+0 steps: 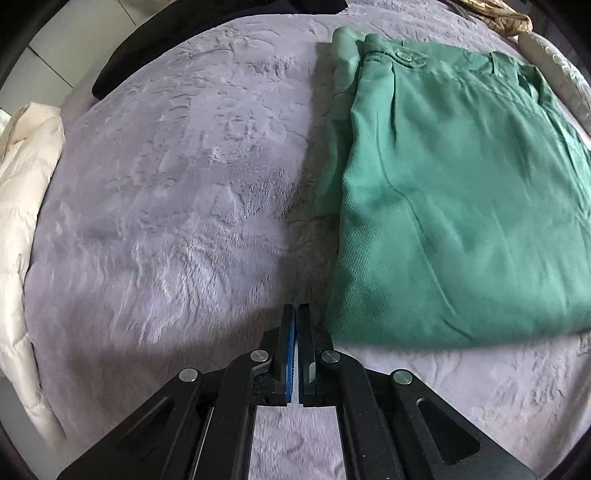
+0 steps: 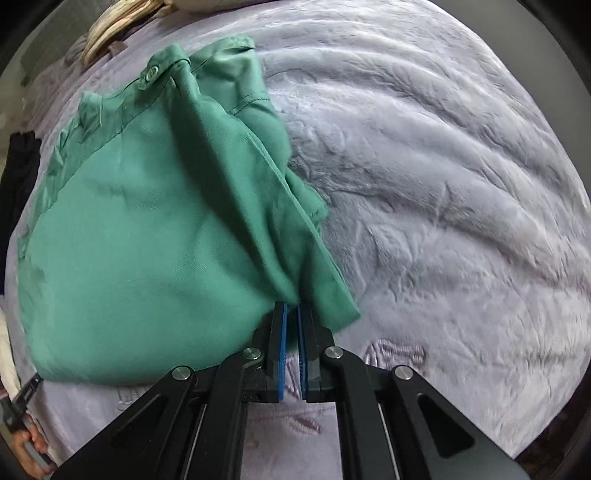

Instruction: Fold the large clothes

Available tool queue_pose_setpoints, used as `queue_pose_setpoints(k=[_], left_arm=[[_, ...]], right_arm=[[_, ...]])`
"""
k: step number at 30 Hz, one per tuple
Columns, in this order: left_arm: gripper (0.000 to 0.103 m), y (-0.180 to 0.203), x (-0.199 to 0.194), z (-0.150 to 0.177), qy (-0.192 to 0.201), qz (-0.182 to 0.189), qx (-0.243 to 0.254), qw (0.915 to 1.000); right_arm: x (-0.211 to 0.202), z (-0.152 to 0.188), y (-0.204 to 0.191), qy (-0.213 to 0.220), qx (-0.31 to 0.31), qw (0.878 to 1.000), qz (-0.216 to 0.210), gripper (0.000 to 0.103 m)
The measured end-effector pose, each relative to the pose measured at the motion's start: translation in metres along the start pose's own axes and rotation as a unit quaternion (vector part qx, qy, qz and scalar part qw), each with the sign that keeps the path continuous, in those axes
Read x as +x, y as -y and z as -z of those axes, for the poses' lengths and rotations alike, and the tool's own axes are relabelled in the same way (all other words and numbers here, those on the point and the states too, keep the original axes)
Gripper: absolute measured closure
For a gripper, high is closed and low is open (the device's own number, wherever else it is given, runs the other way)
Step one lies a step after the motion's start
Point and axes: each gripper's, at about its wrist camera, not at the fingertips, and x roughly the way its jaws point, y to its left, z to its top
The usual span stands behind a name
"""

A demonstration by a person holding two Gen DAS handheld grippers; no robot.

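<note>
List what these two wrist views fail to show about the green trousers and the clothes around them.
- Green trousers: left wrist view, right side cut off by the lens edge; folded-under layers hidden by the top layer.
- Black garment: mostly beyond the top rim.
- Cream padded garment: cut off at the left edge.
- Trousers' right edge, right wrist view: motion-blurred.

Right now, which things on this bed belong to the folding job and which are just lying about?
Job: folded green twill trousers on the grey plush blanket.
Lying about: cream quilted jacket, black garment, tan patterned cloth.
</note>
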Motion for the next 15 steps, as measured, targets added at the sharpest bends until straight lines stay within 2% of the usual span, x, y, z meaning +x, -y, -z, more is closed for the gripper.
queue_pose_setpoints(k=[4,7,8,9,13,15], left_arm=[[0.102,-0.007,-0.022,0.024,-0.006,0.011,-0.007,0.9999],[0.102,-0.008,-0.033,0.04,-0.007,0.015,-0.002,0.9999],[0.102,-0.007,-0.036,0.044,-0.008,0.018,-0.003,0.9998],[0.102,-0.004,-0.041,0.051,-0.009,0.018,-0.004,0.9998],[0.102,0.0,-0.057,0.076,-0.009,0.01,-0.002,0.9999],[0.102,-0.005,-0.062,0.083,-0.009,0.01,-0.001,0.9999]], right_arm=[[-0.018,0.013,-0.013,0.004,0.001,1.0,-0.014,0.093],[-0.026,0.024,-0.028,0.002,-0.003,1.0,-0.027,0.067],[-0.028,0.029,-0.034,0.001,-0.004,1.0,-0.03,0.053],[-0.03,0.036,-0.042,0.001,-0.008,0.999,-0.033,0.05],[-0.031,0.054,-0.065,-0.013,-0.021,0.998,-0.054,0.05],[-0.031,0.064,-0.074,-0.025,-0.022,0.997,-0.067,0.045]])
